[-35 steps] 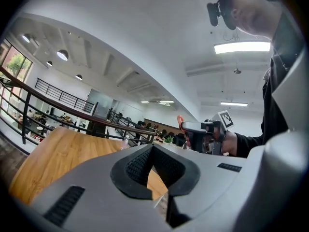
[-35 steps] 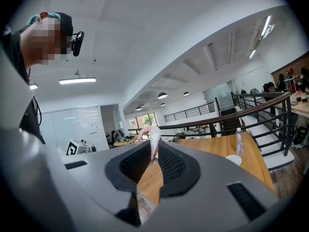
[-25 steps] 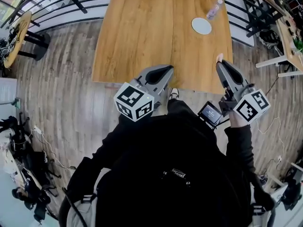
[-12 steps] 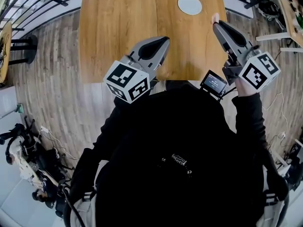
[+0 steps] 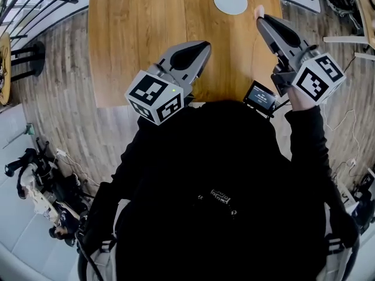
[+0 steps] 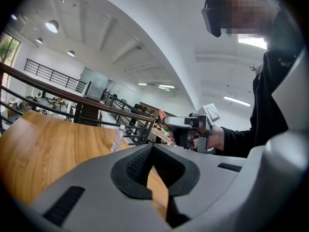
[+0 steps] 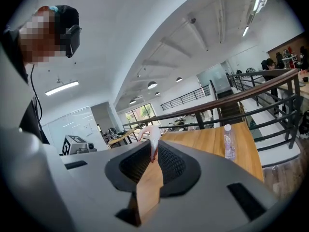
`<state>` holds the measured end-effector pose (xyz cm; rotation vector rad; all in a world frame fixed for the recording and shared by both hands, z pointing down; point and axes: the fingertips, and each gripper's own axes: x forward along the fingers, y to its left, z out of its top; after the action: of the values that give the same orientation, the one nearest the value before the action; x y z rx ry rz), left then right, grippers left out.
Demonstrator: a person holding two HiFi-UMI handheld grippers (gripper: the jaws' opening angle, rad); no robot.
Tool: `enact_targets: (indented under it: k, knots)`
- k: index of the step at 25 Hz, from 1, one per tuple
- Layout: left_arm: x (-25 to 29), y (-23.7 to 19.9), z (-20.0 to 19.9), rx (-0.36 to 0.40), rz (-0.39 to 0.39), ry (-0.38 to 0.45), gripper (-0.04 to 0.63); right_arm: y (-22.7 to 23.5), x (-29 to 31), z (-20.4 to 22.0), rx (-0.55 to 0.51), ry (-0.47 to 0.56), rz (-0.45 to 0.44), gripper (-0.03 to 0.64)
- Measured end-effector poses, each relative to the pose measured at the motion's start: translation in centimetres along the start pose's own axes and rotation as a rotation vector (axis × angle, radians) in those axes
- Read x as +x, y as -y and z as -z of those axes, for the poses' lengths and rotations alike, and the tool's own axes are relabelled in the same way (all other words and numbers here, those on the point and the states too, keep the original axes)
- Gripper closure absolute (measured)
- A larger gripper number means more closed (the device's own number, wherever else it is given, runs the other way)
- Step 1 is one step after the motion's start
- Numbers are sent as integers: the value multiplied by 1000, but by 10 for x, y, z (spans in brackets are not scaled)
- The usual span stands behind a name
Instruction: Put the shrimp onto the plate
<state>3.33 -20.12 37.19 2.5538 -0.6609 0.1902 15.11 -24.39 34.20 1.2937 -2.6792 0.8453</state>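
1. In the head view I see both grippers held out in front of the person's dark torso. They are over the near part of the wooden table (image 5: 146, 34), each pointing toward the far side and tipped slightly down.
2. The left gripper (image 5: 205, 43) hangs over the middle of the table, angled toward the far right. Its marker cube (image 5: 153, 97) trails at the near end, past the table's near edge.
3. In the left gripper view, its jaws are pressed together at the tips with nothing between them. Only the wood of the table shows through the gap behind the tips.
4. The right gripper (image 5: 258, 17) reaches farther out, angled toward the far left. A black sleeve (image 5: 304, 139) runs back from the hand behind its cube (image 5: 317, 79).
5. The right gripper's jaws pinch the shrimp (image 7: 152, 138). The reddish end sits between the pads, and the pale pink body sticks up beyond the tips.
6. From above, the shrimp (image 5: 258, 10) is held in the air over the table, just right of the white plate (image 5: 230, 0) and not touching it.
7. The plate lies flat on the far right part of the table.
8. A clear bottle (image 7: 230, 141) stands upright on the table's far end.
9. A small screen (image 5: 261, 96) sits at the right gripper's near-left side.
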Motion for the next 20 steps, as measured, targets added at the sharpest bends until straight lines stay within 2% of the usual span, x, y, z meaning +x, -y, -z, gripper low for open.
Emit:
enact_targets:
  k: [6, 11, 16, 20]
  knots:
    - [5, 7, 6, -1, -5, -44, 592, 11, 1, 7, 25, 3, -26, 558]
    - [-1, 4, 2, 6, 6, -59, 592, 9, 1, 12, 56, 10, -8, 557]
    - [2, -3, -6, 16, 61, -76, 592, 2, 0, 3, 51, 33, 30, 558]
    - [5, -17, -14, 44, 44, -102, 592, 5, -3, 6, 38, 12, 53, 558]
